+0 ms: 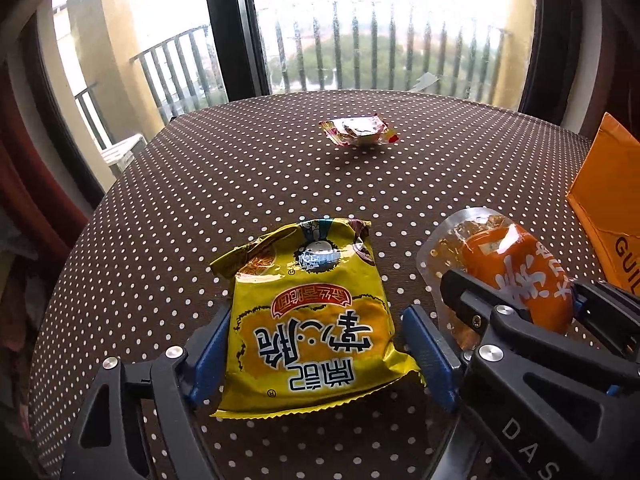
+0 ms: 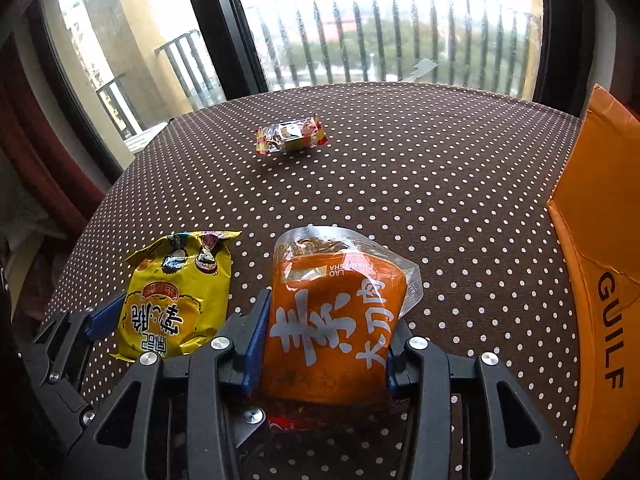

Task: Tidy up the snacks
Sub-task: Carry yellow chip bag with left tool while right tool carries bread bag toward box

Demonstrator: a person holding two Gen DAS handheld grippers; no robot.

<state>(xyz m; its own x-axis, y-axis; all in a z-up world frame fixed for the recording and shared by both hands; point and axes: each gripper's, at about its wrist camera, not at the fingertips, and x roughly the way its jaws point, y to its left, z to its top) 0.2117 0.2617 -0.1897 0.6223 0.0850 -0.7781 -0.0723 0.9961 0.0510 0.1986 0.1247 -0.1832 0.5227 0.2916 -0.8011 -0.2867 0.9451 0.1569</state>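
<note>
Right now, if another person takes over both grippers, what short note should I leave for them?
Left gripper: jaws either side of the yellow snack bag, which lies on the table; grip not confirmed.
Right gripper: jaws close on the orange snack pouch; contact likely, not certain.
Small candy pack: alone at the far side, untouched.
Orange box: at the right edge.
Done: nothing sorted yet.
Left: move all three snacks.

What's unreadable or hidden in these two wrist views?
- Orange box: cut by the right frame edge in both views; its inside is unseen.
- Small far snack: too small and glossy to read its label.
- Red item under the orange packet: right wrist view, mostly hidden by packet and fingers.
- Yellow packet: left wrist view cannot settle whether the fingers press it.
</note>
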